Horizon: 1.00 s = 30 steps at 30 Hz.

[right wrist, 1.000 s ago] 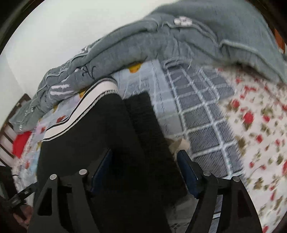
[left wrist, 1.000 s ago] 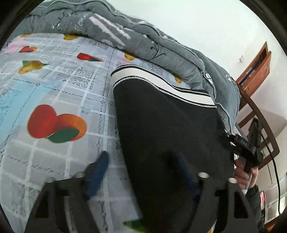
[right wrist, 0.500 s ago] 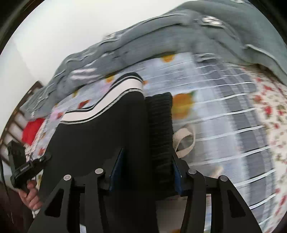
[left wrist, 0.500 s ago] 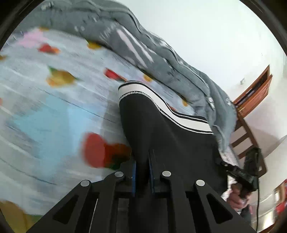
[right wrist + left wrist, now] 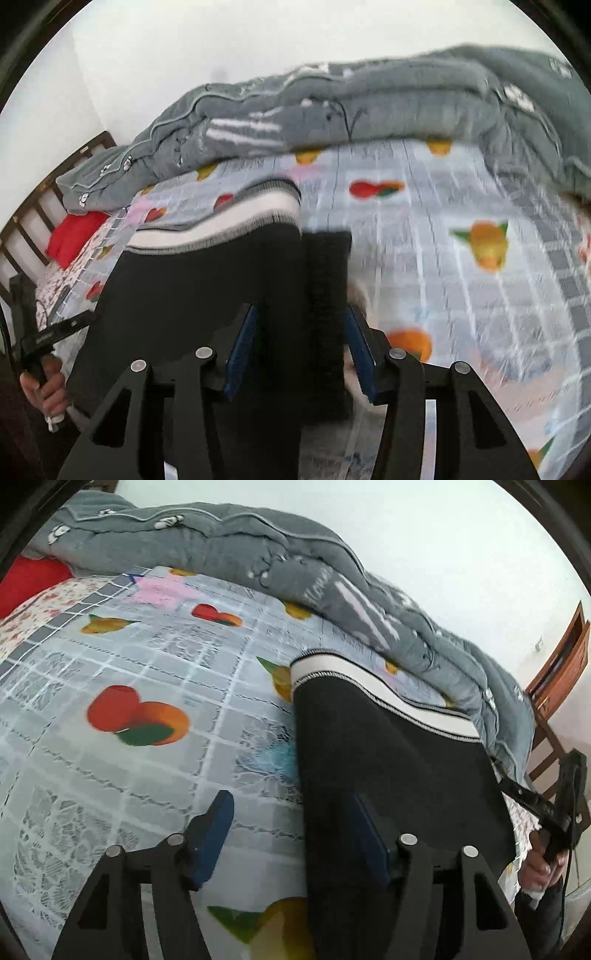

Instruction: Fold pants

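While the pants [image 5: 388, 768] lie on the sheet [image 5: 147, 672], the left gripper [image 5: 291, 834] is opening, gripping nothing; the right gripper [image 5: 299, 350] clamps the pants.

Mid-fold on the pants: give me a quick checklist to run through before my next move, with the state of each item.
1. Left gripper free of the black pants: ok; jaws opening, pads apart, pants edge lying between them unpinched.
2. Right gripper gripping the folded pants: cannot tell; fabric sits between the pads, contact blurred.
3. Striped waistband flat and visible: ok.
4. Ribbed cuff aligned with the waistband: not ok; it stops short, beside it.
5. Grey quilt off the pants: ok.
6. Fruit-print sheet smooth for the fold: ok.
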Tool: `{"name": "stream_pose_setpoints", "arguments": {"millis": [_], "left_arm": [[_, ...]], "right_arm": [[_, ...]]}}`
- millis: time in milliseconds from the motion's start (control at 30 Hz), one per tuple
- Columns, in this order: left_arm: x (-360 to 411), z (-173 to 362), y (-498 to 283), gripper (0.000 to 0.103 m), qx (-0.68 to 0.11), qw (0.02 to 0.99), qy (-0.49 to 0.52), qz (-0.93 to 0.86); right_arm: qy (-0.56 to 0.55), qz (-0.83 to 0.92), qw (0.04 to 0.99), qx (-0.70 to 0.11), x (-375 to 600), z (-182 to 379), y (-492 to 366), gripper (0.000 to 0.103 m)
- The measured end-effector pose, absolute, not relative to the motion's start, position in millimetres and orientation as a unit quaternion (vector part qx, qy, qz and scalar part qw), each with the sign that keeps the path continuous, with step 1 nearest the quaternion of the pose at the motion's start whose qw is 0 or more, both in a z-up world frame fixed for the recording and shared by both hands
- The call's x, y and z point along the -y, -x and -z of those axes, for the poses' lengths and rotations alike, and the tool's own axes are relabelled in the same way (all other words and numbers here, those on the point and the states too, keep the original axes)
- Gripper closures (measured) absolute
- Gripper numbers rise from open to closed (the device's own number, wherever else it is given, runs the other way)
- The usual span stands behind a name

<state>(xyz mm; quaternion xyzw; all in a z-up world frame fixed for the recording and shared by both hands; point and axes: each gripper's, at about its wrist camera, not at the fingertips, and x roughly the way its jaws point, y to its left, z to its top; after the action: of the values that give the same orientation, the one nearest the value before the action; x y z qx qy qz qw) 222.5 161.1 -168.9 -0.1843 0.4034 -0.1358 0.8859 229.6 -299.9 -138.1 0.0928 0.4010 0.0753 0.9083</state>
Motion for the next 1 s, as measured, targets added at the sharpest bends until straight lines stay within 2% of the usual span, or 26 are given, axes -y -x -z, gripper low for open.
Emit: {"name": "stream_pose_setpoints", "arguments": {"millis": [167, 267, 333, 500, 633, 700, 800, 1000], "left_arm": [[-169, 170, -219, 0.04, -0.411, 0.883, 0.185, 0.13], [-174, 166, -215, 0.04, -0.405, 0.887, 0.183, 0.127], [-177, 162, -212, 0.04, -0.399, 0.889, 0.184, 0.127], [-178, 150, -208, 0.04, -0.387, 0.899, 0.164, 0.124], [-157, 140, -217, 0.04, -0.378, 0.902, 0.159, 0.138], [-141, 134, -219, 0.04, -0.376, 0.905, 0.138, 0.143], [-113, 122, -223, 0.04, -0.357, 0.919, 0.084, 0.143], [-57, 99, -264, 0.038, -0.339, 0.924, 0.038, 0.17]], "right_arm": [[-0.077, -0.08, 0.908, -0.405, 281, 131, -278, 0.053], [-0.066, -0.062, 0.882, -0.462, 269, 156, -314, 0.07], [-0.031, -0.066, 0.894, -0.441, 263, 151, -309, 0.092], [-0.115, -0.131, 0.918, -0.357, 305, 107, -257, 0.092], [-0.103, -0.055, 0.889, -0.442, 324, 161, -275, 0.088], [-0.102, -0.053, 0.897, -0.426, 325, 159, -271, 0.082], [-0.087, -0.038, 0.914, -0.395, 320, 131, -260, 0.079], [-0.024, -0.067, 0.932, -0.356, 277, 105, -279, 0.079]]}}
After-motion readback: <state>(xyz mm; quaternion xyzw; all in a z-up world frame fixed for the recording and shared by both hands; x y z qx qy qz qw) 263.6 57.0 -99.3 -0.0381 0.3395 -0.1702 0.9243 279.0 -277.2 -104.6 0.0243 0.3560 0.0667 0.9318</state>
